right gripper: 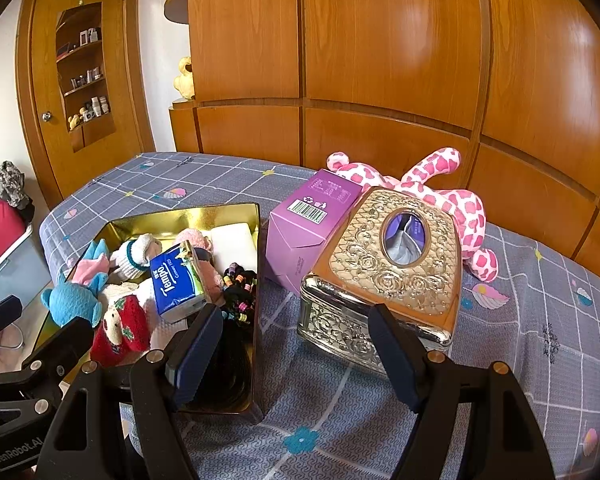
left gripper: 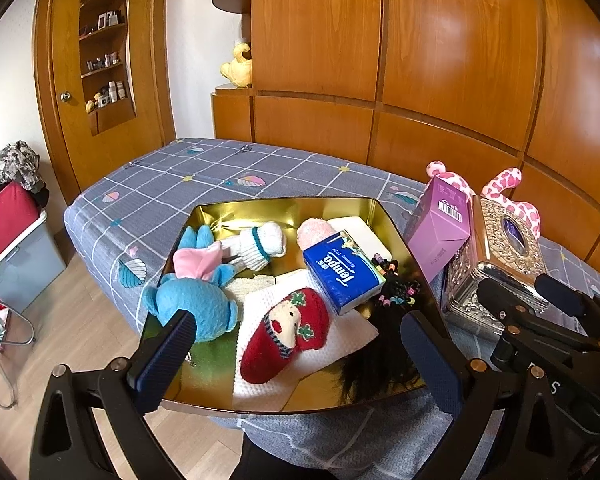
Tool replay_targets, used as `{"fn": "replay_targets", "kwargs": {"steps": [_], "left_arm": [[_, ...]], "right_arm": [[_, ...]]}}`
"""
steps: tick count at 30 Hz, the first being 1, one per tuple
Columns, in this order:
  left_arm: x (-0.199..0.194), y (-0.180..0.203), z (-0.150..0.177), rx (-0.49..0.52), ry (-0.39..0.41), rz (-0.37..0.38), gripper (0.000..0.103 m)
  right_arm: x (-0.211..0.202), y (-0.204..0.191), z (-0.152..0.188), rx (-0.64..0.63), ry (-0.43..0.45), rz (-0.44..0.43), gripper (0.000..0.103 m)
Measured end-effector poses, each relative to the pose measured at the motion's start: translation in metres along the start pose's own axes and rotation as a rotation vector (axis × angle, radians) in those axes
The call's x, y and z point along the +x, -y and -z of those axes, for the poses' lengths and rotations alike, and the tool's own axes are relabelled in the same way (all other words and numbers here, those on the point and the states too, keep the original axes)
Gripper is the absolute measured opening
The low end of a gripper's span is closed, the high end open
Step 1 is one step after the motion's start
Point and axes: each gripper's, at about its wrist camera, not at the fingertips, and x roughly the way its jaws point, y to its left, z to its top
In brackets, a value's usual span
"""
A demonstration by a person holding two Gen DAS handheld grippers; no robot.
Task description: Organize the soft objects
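Wood-panelled wardrobes back a bed spread with a grey checked cover, and on it sits a gold tin near the bed's front edge, already holding soft things: a blue plush toy at the tin's left edge, a red sock with a bear face on a white cloth, white socks, a blue tissue pack and a heap of hair ties. Beside the tin's right edge stand a purple carton and an ornate tissue box; a pink spotted plush lies behind them toward the bed's far edge, outside the tin. It looks light, limp and squashy, so a pinch across a leg or the body should hold better than a fuzzy tip. Left gripper hovers over the tin with fingers wide apart, empty; right gripper likewise spread, nothing between, before the ornate box.
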Motion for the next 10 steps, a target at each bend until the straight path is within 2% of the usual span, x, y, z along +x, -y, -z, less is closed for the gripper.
{"fn": "replay_targets", "kwargs": {"steps": [10], "left_arm": [[-0.0009, 0.0001, 0.0001, 0.01, 0.026, 0.002, 0.101]], "right_arm": [[0.0018, 0.0026, 0.0012, 0.01, 0.0, 0.01, 0.076]]}}
